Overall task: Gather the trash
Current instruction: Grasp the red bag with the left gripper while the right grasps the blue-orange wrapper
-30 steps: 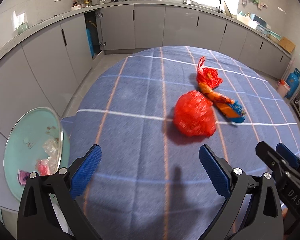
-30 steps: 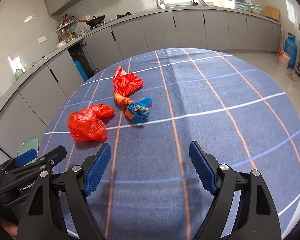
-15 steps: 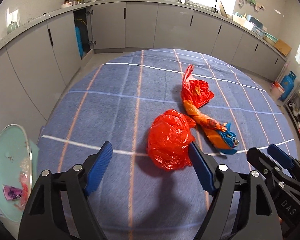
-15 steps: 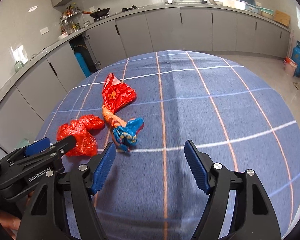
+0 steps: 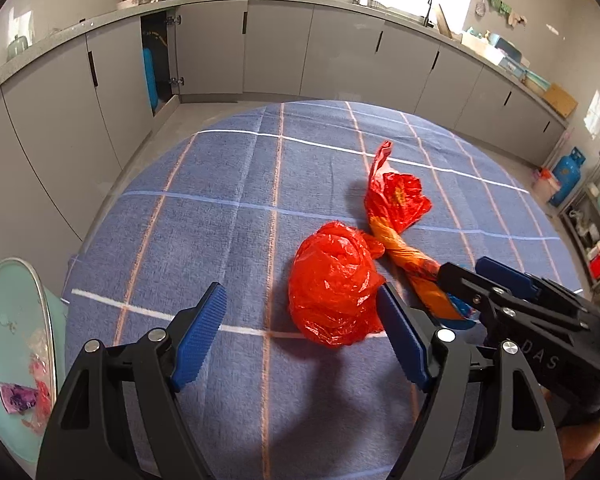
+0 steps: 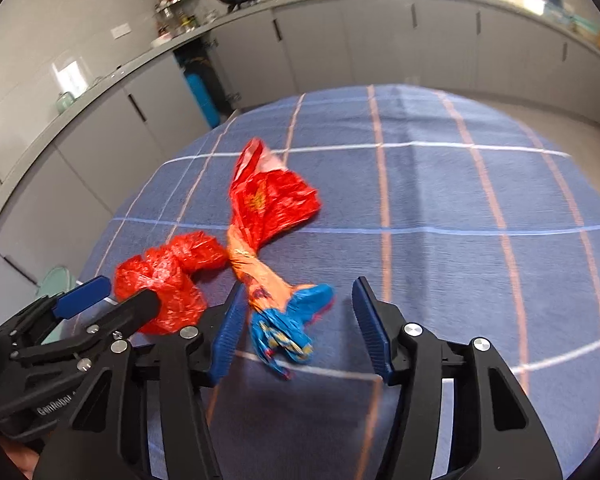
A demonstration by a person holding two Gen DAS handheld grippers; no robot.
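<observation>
A crumpled red plastic bag (image 5: 334, 284) (image 6: 168, 276) lies on the blue checked tablecloth (image 5: 220, 220). Against its right side rests a twisted wrapper (image 5: 396, 204) (image 6: 268, 208), red at the far end, orange in the middle, blue at the near end. My left gripper (image 5: 300, 338) is open around the bag's near part, with the right pad (image 5: 400, 340) at the bag's edge and the left pad well clear. My right gripper (image 6: 300, 332) straddles the wrapper's blue end; its jaws are closing, the left pad (image 6: 228, 332) near the wrapper, the right pad apart.
A pale green bin (image 5: 16, 340) with scraps inside stands below the table's left edge. Grey kitchen cabinets (image 5: 276, 52) run around the far side. A blue gas cylinder (image 5: 566, 176) stands on the floor at the right. The two grippers sit close side by side.
Both grippers have moved forward over the cloth to the trash. The left jaws narrowed around the red bag. The right jaws narrowed and now straddle the wrapper's blue end.
</observation>
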